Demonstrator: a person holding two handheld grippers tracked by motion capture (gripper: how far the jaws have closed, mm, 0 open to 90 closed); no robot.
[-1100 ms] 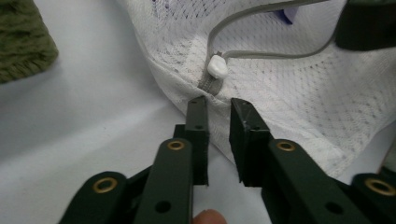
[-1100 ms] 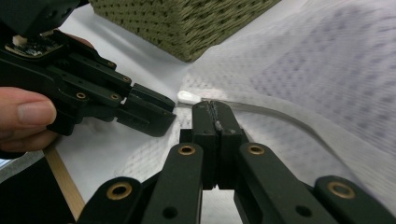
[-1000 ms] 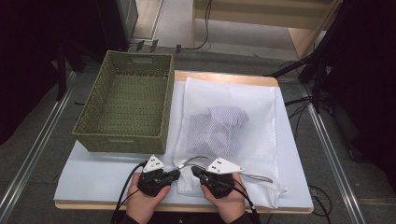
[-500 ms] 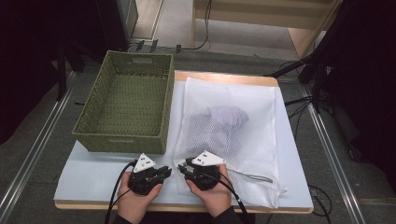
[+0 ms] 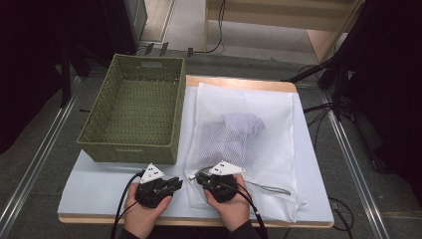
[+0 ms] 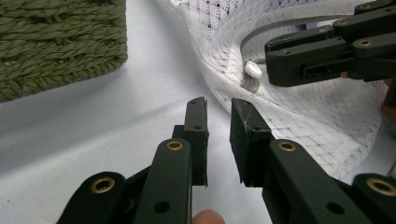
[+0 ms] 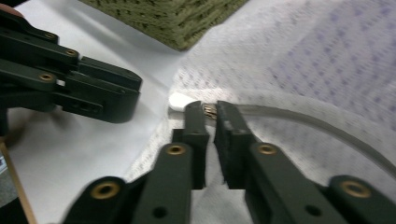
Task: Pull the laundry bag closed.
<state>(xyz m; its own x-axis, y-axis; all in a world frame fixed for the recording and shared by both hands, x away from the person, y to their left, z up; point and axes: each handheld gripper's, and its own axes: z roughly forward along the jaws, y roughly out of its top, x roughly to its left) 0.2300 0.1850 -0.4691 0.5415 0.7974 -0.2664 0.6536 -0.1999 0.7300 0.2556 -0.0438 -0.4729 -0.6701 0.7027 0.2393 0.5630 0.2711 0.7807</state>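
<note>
Since the earlier frames the right gripper [image 7: 209,109] has slid left to the mesh laundry bag's [image 5: 268,124] zipper pull [image 7: 180,101], jaws just closed, seemingly pinching it. Left gripper [image 6: 218,105] slightly parted, empty, beside the bag's corner on the worktop [image 5: 99,184]. Unzipping not begun; clothing [image 5: 239,130] inside; basket [image 5: 130,152] empty.

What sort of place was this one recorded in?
Probably a lab or workshop set up for recording: a small table with a wicker basket and a mesh laundry bag, and loose cables on the floor.

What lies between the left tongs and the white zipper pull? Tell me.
The bag's mesh edge, in the left gripper view. The left tongs, just opening slightly with nothing between them, stop short of the pull.
</note>
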